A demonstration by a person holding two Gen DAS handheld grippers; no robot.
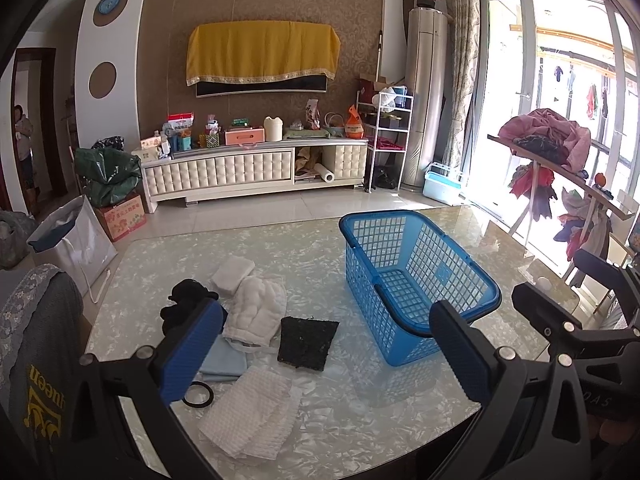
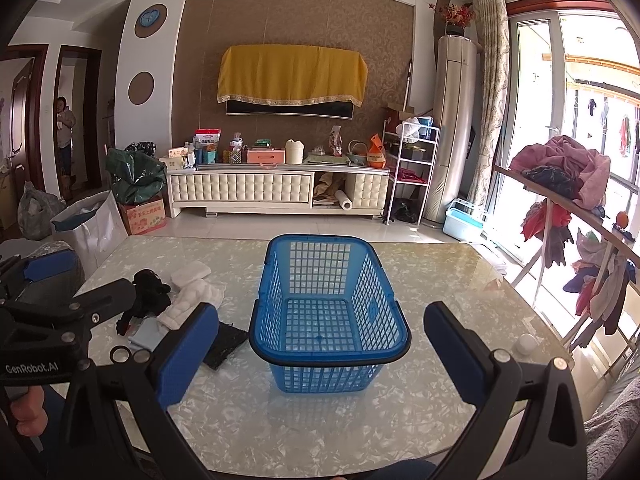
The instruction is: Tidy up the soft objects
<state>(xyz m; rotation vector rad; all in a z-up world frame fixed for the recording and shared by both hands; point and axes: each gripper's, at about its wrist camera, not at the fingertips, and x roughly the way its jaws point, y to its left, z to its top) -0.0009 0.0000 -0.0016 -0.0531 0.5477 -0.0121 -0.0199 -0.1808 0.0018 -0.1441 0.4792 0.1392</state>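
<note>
An empty blue plastic basket (image 1: 420,280) (image 2: 328,304) stands on the marbled table. Left of it lies a pile of soft items: a black cloth bundle (image 1: 186,304) (image 2: 146,292), a white fluffy towel (image 1: 256,308) (image 2: 192,300), a small white folded pad (image 1: 232,272) (image 2: 191,271), a black square pad (image 1: 306,342) (image 2: 228,342), a light blue cloth (image 1: 224,362) (image 2: 148,338) and a white waffle cloth (image 1: 252,412). My left gripper (image 1: 324,348) hovers open above the pile with nothing held. My right gripper (image 2: 322,344) is open in front of the basket.
A black ring (image 1: 198,394) lies beside the waffle cloth. A small white cap (image 2: 526,344) sits at the table's right edge. A grey-covered chair back (image 1: 36,344) stands at the left. A rack heaped with clothes (image 2: 568,184) stands at the right, and a person (image 2: 64,128) in a far doorway.
</note>
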